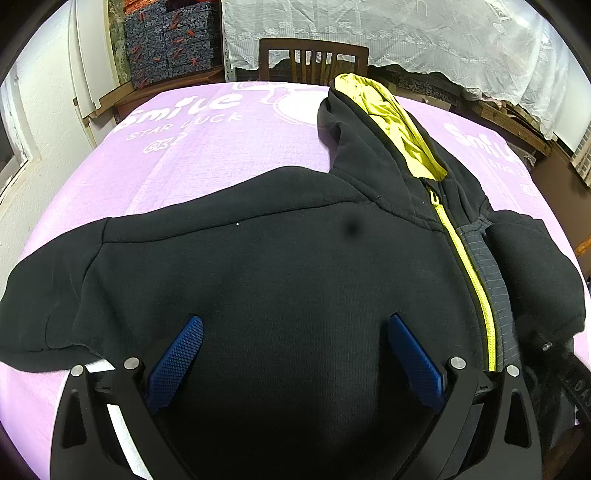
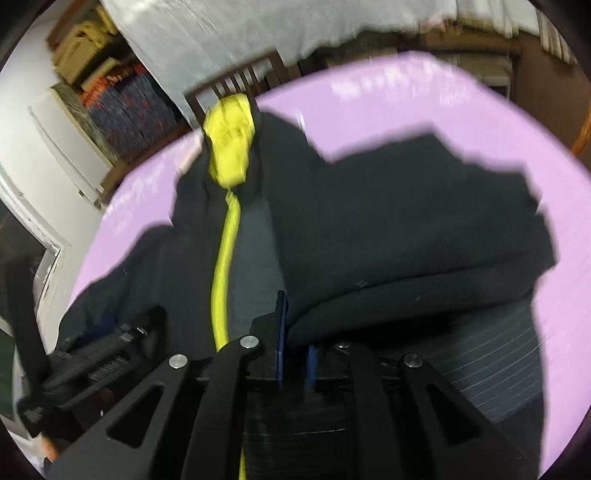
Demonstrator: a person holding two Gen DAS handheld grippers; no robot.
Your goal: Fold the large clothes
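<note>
We see our left hand-held gripper (image 1: 295,354) hovering low over the black hoodie (image 1: 258,266) with its two blue pads (image 1: 177,360) spread wide apart and nothing between them; only the dark chest fabric lies under the gap. Our right hand-held gripper (image 2: 295,347) has its blue pads (image 2: 280,332) drawn nearly together, and a fold of the hoodie's black cloth (image 2: 388,288) bulges up right at them, though the picture there is too blurred for us to say whether the cloth is actually pinched. The hoodie lies spread on the counter, front side up, its yellow zipper (image 1: 476,288) running down the right of the chest in the left view, with a grey lined strip just beside it. The hood (image 1: 384,122) points away from us, showing its yellow lining. One sleeve (image 1: 40,306) stretches out toward the left edge, and the other side is bunched up by the zipper. A lilac cloth (image 1: 184,158) with white lettering covers the counter. Beyond the far edge stand a wooden chair (image 1: 314,61) and a white lace curtain (image 1: 406,33).
</note>
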